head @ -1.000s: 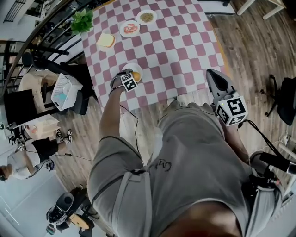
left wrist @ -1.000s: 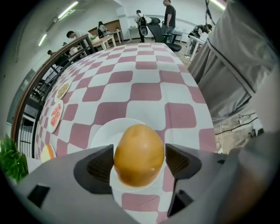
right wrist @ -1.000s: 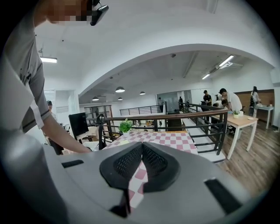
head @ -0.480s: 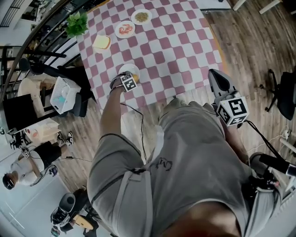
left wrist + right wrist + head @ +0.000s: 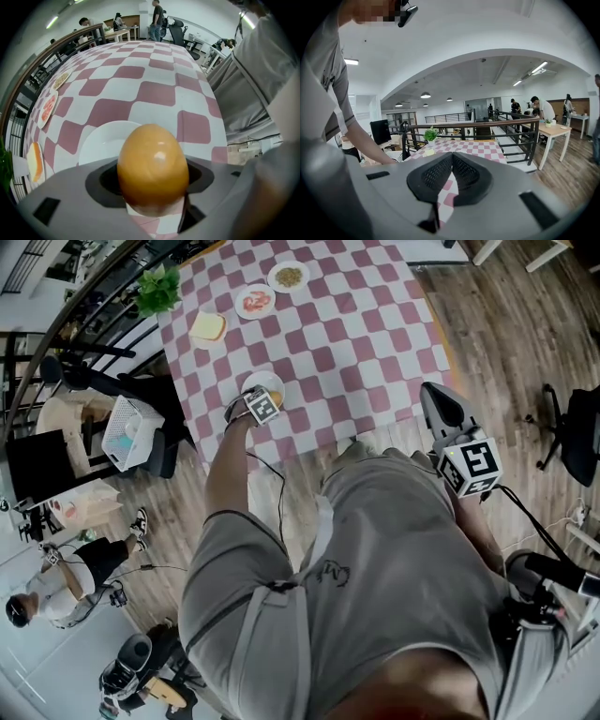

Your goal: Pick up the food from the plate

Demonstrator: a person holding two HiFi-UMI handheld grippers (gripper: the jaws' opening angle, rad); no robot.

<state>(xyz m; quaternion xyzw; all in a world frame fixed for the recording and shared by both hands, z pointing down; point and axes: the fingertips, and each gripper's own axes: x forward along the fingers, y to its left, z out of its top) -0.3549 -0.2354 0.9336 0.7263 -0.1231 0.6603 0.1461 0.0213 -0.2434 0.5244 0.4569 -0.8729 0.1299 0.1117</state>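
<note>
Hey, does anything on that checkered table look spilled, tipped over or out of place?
Nothing stands out. The left gripper has its jaws closing on an intact brown egg at the white plate. The other plates sit flat on the tablecloth, nothing spilled.

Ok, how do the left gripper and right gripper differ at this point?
The left gripper's jaws are closing on the egg; the right gripper's jaws are together with nothing between them. The left gripper reaches over the white plate on the table; the right gripper is held off the table, beside the person's hip. Both are grey and carry a marker cube.
</note>
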